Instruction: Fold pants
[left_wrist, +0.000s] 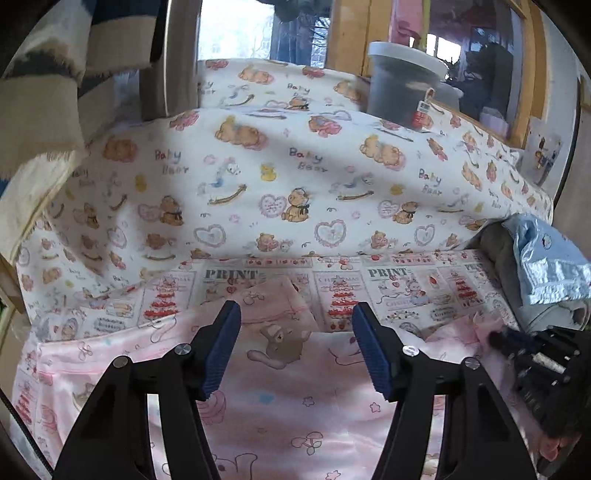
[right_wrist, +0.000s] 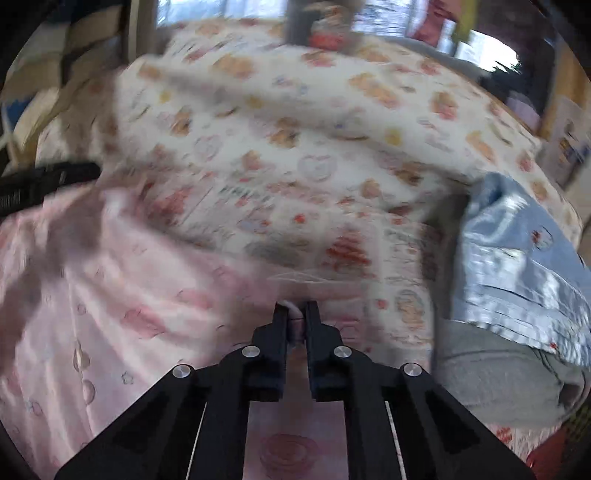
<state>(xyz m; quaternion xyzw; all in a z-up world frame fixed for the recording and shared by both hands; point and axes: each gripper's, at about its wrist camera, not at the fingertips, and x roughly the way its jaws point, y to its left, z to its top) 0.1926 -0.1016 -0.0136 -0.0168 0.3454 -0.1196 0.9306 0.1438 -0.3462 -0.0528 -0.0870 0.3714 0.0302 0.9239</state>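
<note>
The pink printed pants (left_wrist: 280, 398) lie spread on the patterned sheet (left_wrist: 402, 291) of a bed. My left gripper (left_wrist: 295, 321) is open just above the pants, its blue pads (left_wrist: 221, 347) apart with pink cloth between and below them. My right gripper (right_wrist: 295, 314) is shut on an edge of the pink pants (right_wrist: 110, 332); a bit of pink fabric shows between its tips. The right wrist view is blurred by motion. The right gripper also shows at the right edge of the left wrist view (left_wrist: 532, 362), on the pants' edge.
A white bear-print blanket (left_wrist: 295, 177) is heaped behind the pants. A shiny light-blue garment (right_wrist: 517, 258) over grey cloth (right_wrist: 491, 376) lies at the right. A grey lidded container (left_wrist: 402, 81) stands at the back, near windows. A striped cloth (left_wrist: 44, 110) hangs at the left.
</note>
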